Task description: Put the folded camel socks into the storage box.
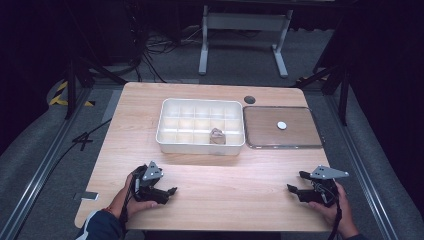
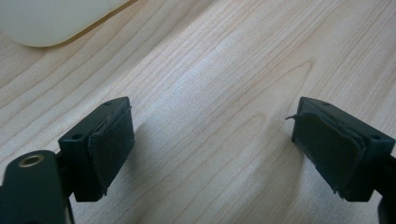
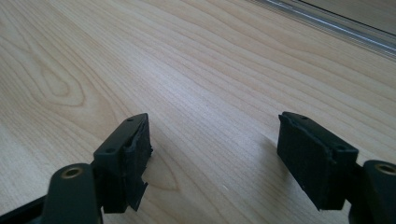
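The small brown lump (image 1: 217, 135) lies in a front compartment of the white divided tray (image 1: 167, 141) on the tabletop (image 1: 230, 175). It is judged light and irregular; a grip across its middle is advised. The left gripper (image 1: 171, 191) and right gripper (image 1: 295, 183) are held with jaws wide, empty.

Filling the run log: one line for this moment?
left gripper: open, empty | right gripper: open, empty | brown lump: in box | lid: beside box
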